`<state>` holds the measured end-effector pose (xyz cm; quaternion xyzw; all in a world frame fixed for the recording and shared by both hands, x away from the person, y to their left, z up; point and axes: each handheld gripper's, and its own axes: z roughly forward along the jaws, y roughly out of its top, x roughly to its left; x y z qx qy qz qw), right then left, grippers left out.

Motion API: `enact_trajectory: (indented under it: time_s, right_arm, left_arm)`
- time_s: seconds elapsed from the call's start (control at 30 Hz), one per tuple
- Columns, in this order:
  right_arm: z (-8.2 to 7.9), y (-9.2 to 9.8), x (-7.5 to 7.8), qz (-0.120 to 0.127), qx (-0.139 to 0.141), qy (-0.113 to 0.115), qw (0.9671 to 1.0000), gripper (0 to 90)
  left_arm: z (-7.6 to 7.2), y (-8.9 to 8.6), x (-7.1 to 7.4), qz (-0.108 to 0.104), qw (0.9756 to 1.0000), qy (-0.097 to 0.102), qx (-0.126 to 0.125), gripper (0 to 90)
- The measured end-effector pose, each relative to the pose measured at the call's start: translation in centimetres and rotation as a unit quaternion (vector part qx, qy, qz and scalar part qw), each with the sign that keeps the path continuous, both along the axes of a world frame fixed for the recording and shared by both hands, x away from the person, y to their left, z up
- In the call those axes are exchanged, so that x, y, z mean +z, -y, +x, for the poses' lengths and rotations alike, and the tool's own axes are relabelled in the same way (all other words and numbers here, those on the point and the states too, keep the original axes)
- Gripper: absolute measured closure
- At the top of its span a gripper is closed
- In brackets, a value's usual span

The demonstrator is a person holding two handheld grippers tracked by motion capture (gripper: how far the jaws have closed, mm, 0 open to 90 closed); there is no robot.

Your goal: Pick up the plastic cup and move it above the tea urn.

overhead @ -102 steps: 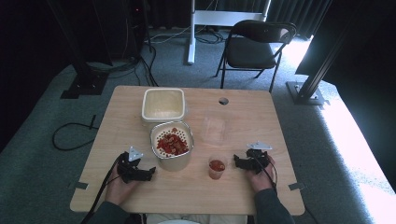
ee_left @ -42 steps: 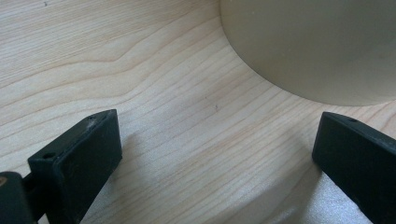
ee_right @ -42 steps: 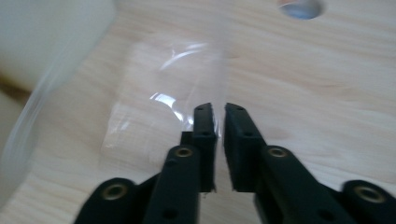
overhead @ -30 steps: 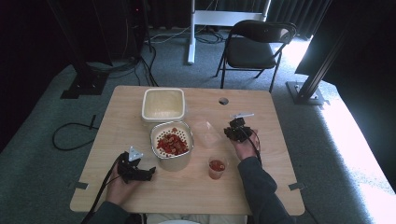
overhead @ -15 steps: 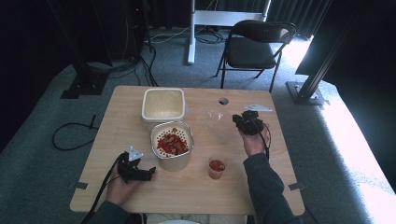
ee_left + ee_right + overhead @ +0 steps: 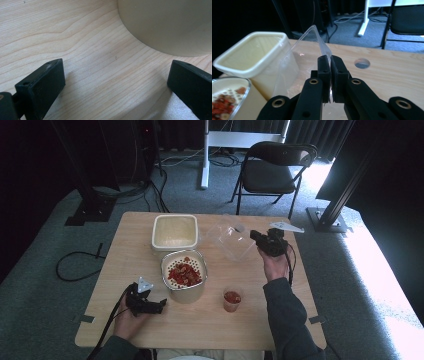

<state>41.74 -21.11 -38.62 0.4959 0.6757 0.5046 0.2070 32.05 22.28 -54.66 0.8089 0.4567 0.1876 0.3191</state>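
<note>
Right gripper view showed the right gripper (image 6: 330, 75) with jaws pressed together on the edge of a clear plastic lid (image 6: 294, 60), lifted off the wooden table (image 6: 387, 70). Left of those jaws stood a cream tub (image 6: 252, 53), with a bowl of red bits (image 6: 227, 100) nearer. Beyond lay grey carpet and a black chair (image 6: 272, 167). The left gripper (image 6: 115, 82) rested with jaws spread, that bowl's side just ahead.
</note>
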Motion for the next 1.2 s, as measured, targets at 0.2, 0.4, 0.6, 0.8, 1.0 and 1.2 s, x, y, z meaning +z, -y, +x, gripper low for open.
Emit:
enact_trajectory:
  time_s: [0.2, 0.4, 0.6, 0.8, 1.0, 1.2]
  right_arm:
    - [-0.1, -0.5, 1.5, 0.016, 0.010, 0.017, 0.9997, 87.5]
    - [0.0, -1.0, 2.7, 0.033, 0.024, 0.020, 0.9990, 87.5]
    - [0.2, -2.5, 4.3, 0.046, 0.048, 0.029, 0.9974, 87.5]
    - [1.3, -6.1, 5.2, 0.034, 0.079, 0.028, 0.9960, 87.4]
    - [2.5, -8.8, 5.3, 0.037, 0.085, 0.022, 0.9954, 87.4]
    - [3.8, -10.9, 5.2, 0.090, 0.119, 0.011, 0.9887, 74.4]
  left_arm:
    - [0.0, 0.0, 0.0, 0.001, 1.0000, 0.001, -0.001, 2.0]
    - [0.0, 0.0, 0.0, 0.000, 1.0000, 0.000, -0.001, 2.0]
    - [0.0, 0.0, 0.0, 0.000, 1.0000, 0.000, -0.001, 2.0]
    - [0.0, 0.0, 0.0, 0.000, 1.0000, 0.000, -0.001, 2.0]
    - [0.0, 0.0, 0.0, 0.001, 1.0000, -0.001, -0.001, 2.0]
    - [0.0, 0.0, 0.0, 0.001, 1.0000, 0.000, -0.001, 2.0]
